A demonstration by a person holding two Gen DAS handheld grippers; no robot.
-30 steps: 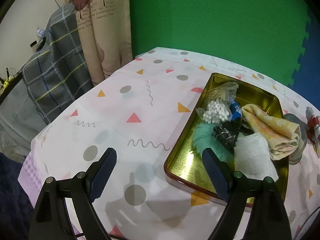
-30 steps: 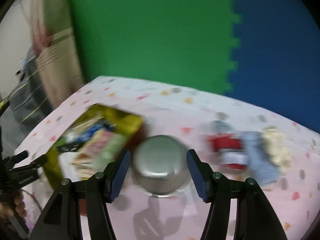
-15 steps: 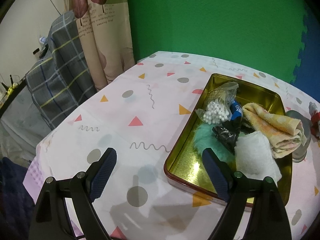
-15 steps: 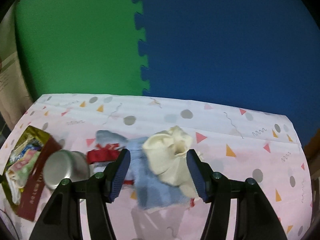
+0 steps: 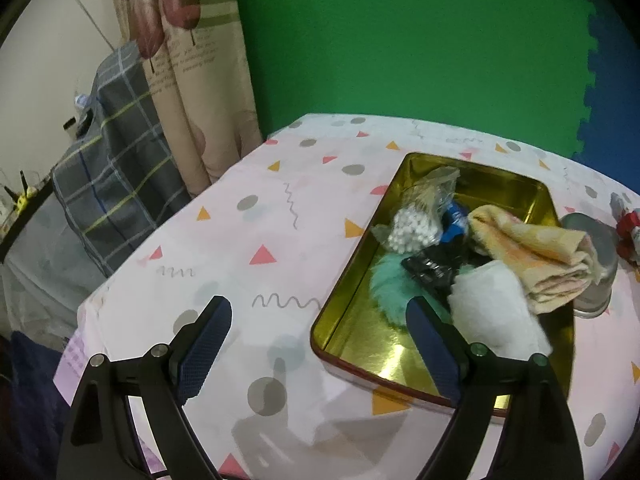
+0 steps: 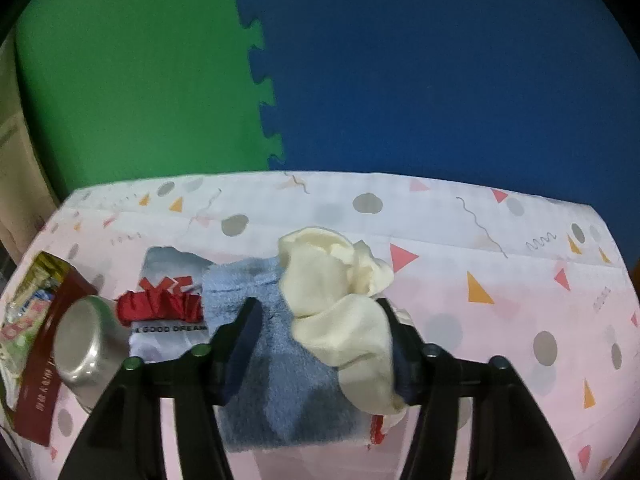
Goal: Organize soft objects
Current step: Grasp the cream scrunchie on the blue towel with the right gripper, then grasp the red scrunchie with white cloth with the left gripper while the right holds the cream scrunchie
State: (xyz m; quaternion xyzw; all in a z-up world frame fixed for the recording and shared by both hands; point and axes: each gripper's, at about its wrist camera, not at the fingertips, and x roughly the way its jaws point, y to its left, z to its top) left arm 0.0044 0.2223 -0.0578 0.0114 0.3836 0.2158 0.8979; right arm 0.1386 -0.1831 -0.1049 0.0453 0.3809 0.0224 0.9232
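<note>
The right gripper [image 6: 318, 322] is closing around a crumpled cream cloth [image 6: 344, 304] lying on a light blue towel [image 6: 280, 360]; its right finger is partly hidden behind the cloth, so contact is unclear. At nine o'clock, a red scrunchie [image 6: 160, 306] and an overturned steel cup [image 6: 86, 346]. The left gripper [image 5: 320, 332] hovers wide apart and empty, its right finger covering the gold rectangular tin [image 5: 360, 344] of soft items on the patterned surface [image 5: 280, 248].

Dim indoor light, heavy fisheye bend, black corners in both views.
Glare spot on the gold tin floor [image 5: 394, 364]; soft gripper shadows fall on the tablecloth [image 5: 280, 360] near the camera. Both views fairly sharp; table edges curve and colours look slightly murky.
</note>
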